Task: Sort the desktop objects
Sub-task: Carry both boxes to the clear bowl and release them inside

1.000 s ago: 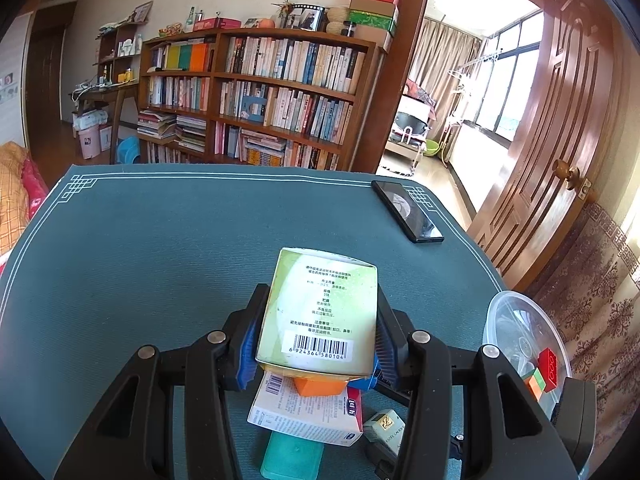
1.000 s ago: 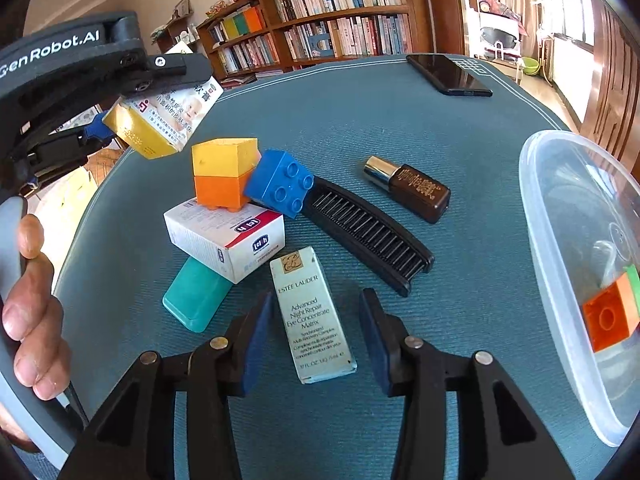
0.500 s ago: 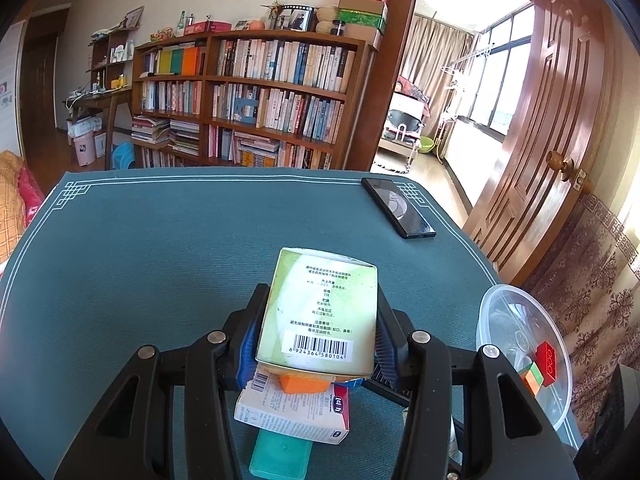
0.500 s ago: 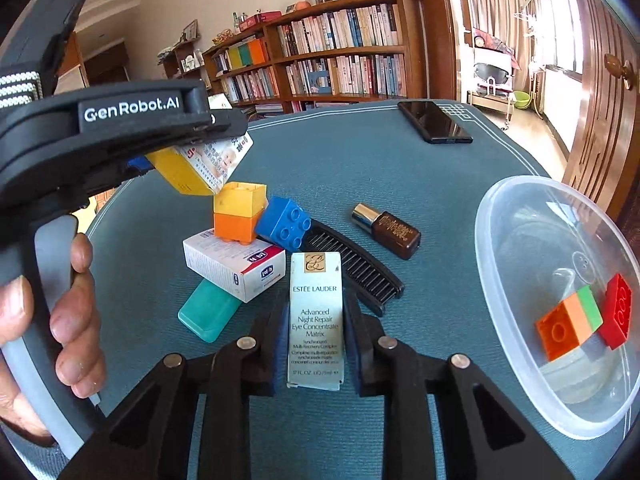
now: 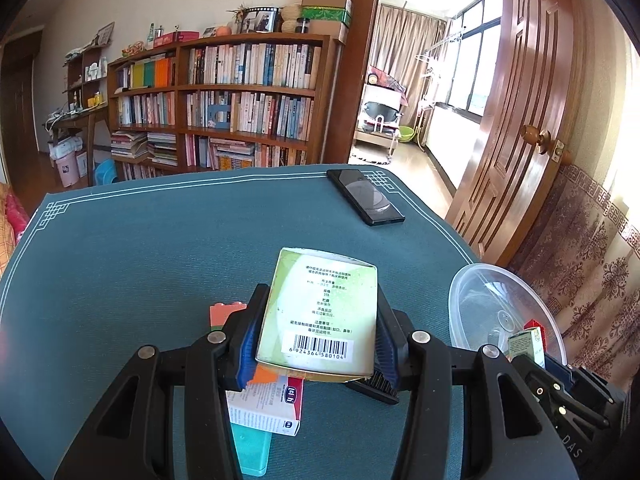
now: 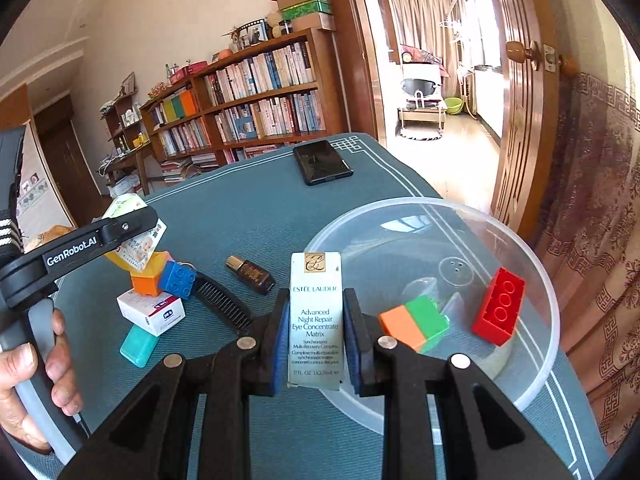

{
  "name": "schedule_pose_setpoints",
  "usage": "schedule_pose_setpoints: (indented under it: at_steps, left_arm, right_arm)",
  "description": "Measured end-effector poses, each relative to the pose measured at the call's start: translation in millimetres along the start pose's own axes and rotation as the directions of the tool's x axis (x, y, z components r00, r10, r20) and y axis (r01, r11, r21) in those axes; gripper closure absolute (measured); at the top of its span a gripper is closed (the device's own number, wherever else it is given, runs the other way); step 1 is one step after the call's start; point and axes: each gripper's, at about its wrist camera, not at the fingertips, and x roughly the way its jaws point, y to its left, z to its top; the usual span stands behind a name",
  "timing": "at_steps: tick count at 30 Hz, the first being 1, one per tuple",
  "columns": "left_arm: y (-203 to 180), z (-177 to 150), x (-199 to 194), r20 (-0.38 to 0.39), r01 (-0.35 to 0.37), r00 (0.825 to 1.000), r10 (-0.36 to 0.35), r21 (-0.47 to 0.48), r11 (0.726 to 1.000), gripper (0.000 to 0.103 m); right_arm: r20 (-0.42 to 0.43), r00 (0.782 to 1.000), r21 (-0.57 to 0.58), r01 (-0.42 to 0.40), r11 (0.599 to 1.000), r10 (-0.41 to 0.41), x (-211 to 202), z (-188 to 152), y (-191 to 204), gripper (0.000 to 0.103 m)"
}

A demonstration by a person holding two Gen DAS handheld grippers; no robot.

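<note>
The right gripper [image 6: 316, 344] is clamped on a slim Estée Lauder eye-cream carton [image 6: 316, 320], its blue pads [image 6: 279, 344] pressing both long sides, and it holds the carton clear of the teal tablecloth [image 6: 256, 216] at the near rim of the clear plastic bowl [image 6: 532, 264]. In the bowl lie an orange-and-green brick [image 6: 414, 322] and a red brick [image 6: 498, 306], a little apart from each other.

The left gripper [image 5: 316, 332] is closed on a green-and-white carton with a barcode [image 5: 320, 314], its pads gripping the two sides. In the right wrist view that carton [image 6: 134, 246] hangs just above a yellow brick on top of an orange brick [image 6: 146, 284], with a blue brick [image 6: 177, 279] leaning against them. A person's hand [image 6: 36, 384] grips the left tool's handle.

The bricks rest on a white medicine box [image 6: 152, 312], which lies across a teal case [image 6: 138, 346]. A black comb [image 6: 222, 306] lies just beside the blue brick, and a small brown bottle with a gold cap [image 6: 251, 274] sits near the comb's far side. A black phone [image 6: 322, 162] lies well apart, near the table's far edge. Behind the table stands a bookshelf [image 6: 248, 96].
</note>
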Motion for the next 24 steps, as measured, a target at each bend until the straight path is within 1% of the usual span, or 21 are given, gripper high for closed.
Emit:
schedule_pose_setpoints:
  at_steps: [6,10,14,18,22,24]
  left_arm:
    - [-17,-3,-1,-0.009,0.034,0.999,-0.034,0.028,0.999,0.052]
    - [-28,-6,-2,-0.014,0.051,0.999,-0.051,0.049,0.997,0.052]
    - [-40,-9,-2,-0.023,0.072,0.997,-0.071,0.071,0.995,0.052]
    - [-51,-12,-3,-0.025,0.094,0.995,-0.093,0.093,0.991,0.052]
    - [-63,-15,-5,-0.028,0.13,0.991,-0.127,0.113,0.985,0.052]
    - [-70,-16,-5,-0.032,0.154,0.988,-0.151,0.123,0.98,0.052]
  right_arm:
    - [-0.007,0.997,0.059,0.08,0.995,-0.08,1,1,-46,0.076]
    - [-0.023,0.993,0.061,0.116,0.991,-0.115,9,-1,-60,0.076]
    - [-0.04,0.991,0.037,0.128,0.991,-0.127,16,-8,-68,0.076]
    - [-0.036,0.993,0.019,0.116,0.993,-0.115,15,-9,-69,0.076]
    - [-0.041,0.991,-0.014,0.124,0.992,-0.124,12,-12,-70,0.076]
    - [-0.042,0.992,-0.01,0.121,0.993,-0.121,10,-14,-74,0.076]
